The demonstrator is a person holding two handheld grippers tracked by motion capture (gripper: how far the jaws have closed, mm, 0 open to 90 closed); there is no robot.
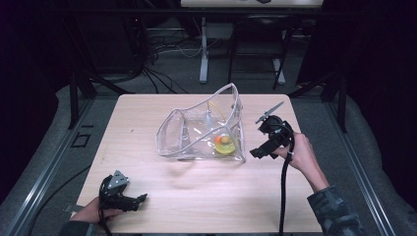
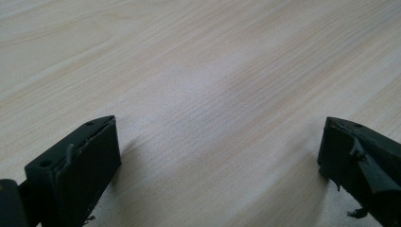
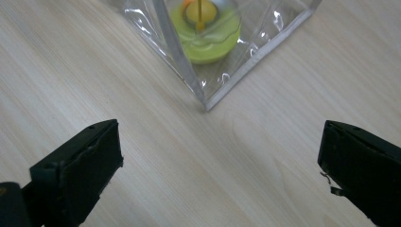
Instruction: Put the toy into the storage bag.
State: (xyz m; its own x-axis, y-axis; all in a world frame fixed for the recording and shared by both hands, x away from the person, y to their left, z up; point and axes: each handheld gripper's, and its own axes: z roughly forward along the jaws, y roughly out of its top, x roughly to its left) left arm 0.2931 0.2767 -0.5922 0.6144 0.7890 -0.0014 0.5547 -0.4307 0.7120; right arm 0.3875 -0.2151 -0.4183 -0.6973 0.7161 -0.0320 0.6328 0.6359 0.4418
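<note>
A clear plastic bag (image 1: 196, 132) stands open in the middle of the wooden table (image 1: 196, 196). Inside it lies a yellow-green round object (image 1: 225, 146) with an orange piece on top. In the right gripper view the bag's corner (image 3: 205, 101) and the yellow-green object (image 3: 205, 40) sit just ahead of the jaws. My right gripper (image 1: 256, 153) hangs open just right of the bag, holding nothing. My left gripper (image 1: 142, 198) rests open near the table's front left corner, far from the bag, with bare wood between its jaws (image 2: 217, 156).
Dark curtains and table legs with cables (image 1: 162, 49) stand beyond the table's far edge. A metal rail (image 1: 44, 162) runs along the floor at the left. Bare wood lies between the two grippers.
</note>
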